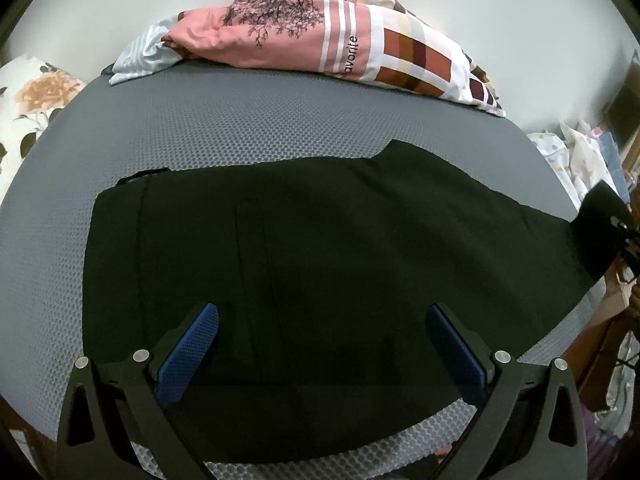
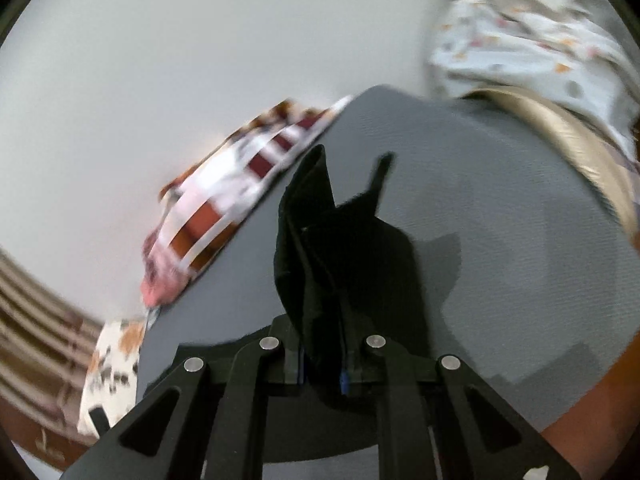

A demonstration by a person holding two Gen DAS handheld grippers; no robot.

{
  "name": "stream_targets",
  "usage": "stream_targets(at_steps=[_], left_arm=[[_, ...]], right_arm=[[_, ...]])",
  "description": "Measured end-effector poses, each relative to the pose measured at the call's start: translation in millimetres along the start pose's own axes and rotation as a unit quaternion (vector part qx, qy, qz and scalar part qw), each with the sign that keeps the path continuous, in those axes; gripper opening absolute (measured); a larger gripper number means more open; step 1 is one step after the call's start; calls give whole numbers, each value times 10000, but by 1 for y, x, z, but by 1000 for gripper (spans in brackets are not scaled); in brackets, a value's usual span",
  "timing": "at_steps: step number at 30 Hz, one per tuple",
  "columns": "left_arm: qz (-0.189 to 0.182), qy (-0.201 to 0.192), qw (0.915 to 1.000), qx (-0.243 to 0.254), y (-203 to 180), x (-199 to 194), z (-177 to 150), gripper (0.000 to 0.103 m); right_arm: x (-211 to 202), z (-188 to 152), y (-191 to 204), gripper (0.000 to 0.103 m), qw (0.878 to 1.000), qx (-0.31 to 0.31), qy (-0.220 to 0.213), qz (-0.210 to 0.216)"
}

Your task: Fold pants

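Black pants (image 1: 312,240) lie flat across a grey mesh mat (image 1: 224,128), waist end at the left, legs running right. My left gripper (image 1: 322,344) hovers open over the near part of the pants, its blue pads (image 1: 188,356) wide apart with cloth below them. At the far right of the left wrist view the leg end (image 1: 596,224) is raised off the mat. My right gripper (image 2: 324,364) is shut on that black leg end (image 2: 320,248), which stands up bunched between the fingers above the grey mat (image 2: 500,240). The right wrist view is blurred by motion.
A pink and checked bundle of bedding (image 1: 320,48) lies along the mat's far edge, also visible as bedding (image 2: 224,216). A floral pillow (image 1: 28,100) sits at the left. Patterned white cloth (image 2: 532,52) is piled at the right, beside a tan band (image 2: 576,148).
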State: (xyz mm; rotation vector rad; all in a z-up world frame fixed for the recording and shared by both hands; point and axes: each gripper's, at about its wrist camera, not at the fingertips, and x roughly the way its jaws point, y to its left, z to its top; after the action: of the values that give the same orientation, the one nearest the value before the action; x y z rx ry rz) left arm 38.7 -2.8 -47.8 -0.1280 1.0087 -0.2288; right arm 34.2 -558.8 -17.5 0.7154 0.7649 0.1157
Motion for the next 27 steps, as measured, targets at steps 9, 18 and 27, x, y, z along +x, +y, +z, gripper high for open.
stream_targets(at_steps=[9, 18, 27], left_arm=[[-72, 73, 9999, 104, -7, 3, -2, 103], [-153, 190, 9992, 313, -19, 8, -3, 103], [-222, 277, 9989, 319, -19, 12, -3, 103]], right_arm=[[68, -64, 68, 13, 9936, -804, 795, -4], [103, -115, 120, 13, 9790, -1701, 1100, -221], [116, -141, 136, 13, 9691, -2086, 1279, -323]])
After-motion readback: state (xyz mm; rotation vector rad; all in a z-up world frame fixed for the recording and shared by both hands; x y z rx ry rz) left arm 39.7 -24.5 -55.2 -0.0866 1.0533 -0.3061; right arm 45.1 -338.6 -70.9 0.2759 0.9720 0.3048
